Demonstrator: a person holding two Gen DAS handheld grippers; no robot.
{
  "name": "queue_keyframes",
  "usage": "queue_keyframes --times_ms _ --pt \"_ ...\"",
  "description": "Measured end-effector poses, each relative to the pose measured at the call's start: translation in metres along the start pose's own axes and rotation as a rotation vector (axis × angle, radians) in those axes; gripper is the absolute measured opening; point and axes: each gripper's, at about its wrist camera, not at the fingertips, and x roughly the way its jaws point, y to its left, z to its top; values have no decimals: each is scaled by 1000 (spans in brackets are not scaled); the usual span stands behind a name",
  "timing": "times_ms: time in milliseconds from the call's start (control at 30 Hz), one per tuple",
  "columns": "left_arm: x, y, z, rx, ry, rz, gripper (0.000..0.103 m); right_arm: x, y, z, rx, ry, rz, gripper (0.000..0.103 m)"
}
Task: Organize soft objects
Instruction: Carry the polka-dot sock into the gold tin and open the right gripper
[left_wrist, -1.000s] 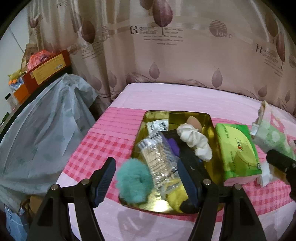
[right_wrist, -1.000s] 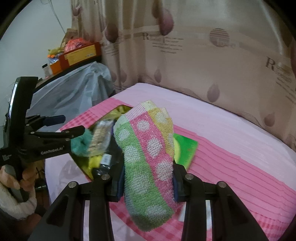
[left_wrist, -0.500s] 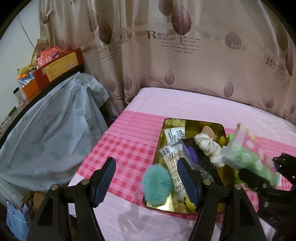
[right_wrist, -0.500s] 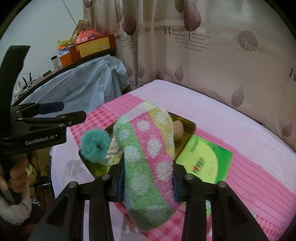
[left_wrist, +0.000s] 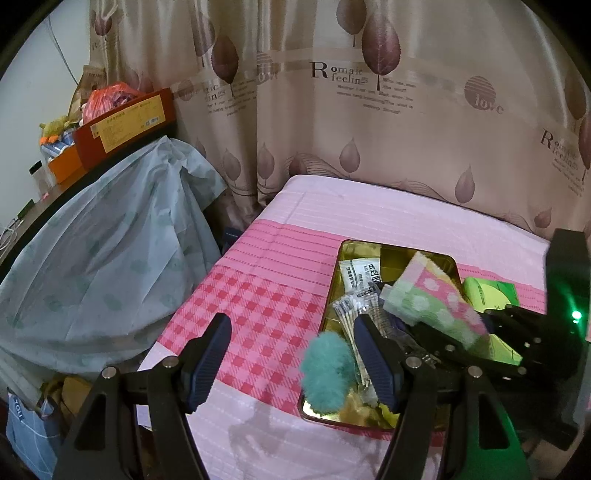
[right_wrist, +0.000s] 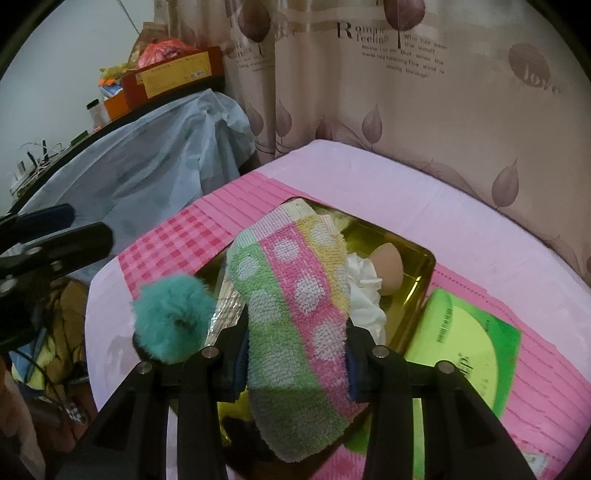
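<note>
Right now my right tool (right_wrist: 295, 354) has the folded dotted towel (right_wrist: 295, 314) between its pads, green, pink and yellow stripes with white spots, and the jaws are easing apart around it; the cloth fills the gap from pad to pad. It hangs over the gold tray (right_wrist: 421, 273), which sits on a pink cloth-covered tabletop (right_wrist: 461, 221). In the tray, at two o'clock from the towel, lie a white scrunchie (right_wrist: 364, 291) and a tan egg-shaped sponge (right_wrist: 386, 269). At nine o'clock a teal fluffy scrunchie (right_wrist: 171, 321) rests on the tray's near corner.

My left tool (left_wrist: 291, 354) stands wide with nothing between its pads, over the checked part of the cloth. From its view the tray (left_wrist: 369, 247) holds a clear packet of cotton swabs (left_wrist: 351, 314) and a white sachet (left_wrist: 360, 275) with print too small to read. A green tissue pack (right_wrist: 465, 343) lies just beside the tray at three o'clock; its lettering is blurred.

Behind, the curtain (left_wrist: 369, 110) reads "Romatic feeling" and "love". A red box (left_wrist: 125, 125) with a yellow label sits at ten o'clock.
</note>
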Motion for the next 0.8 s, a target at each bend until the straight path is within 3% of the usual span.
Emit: queue_keyframes --times_ms 333,600,800 --pt "2 -2 0 -4 13 -7 71 24 2 -1 41 23 -38 46" --pt "-2 -7 0 6 7 -18 71 14 9 -4 23 0 -67 82" --pt "-8 -15 0 19 1 -37 71 -10 12 -9 32 -20 -98 93"
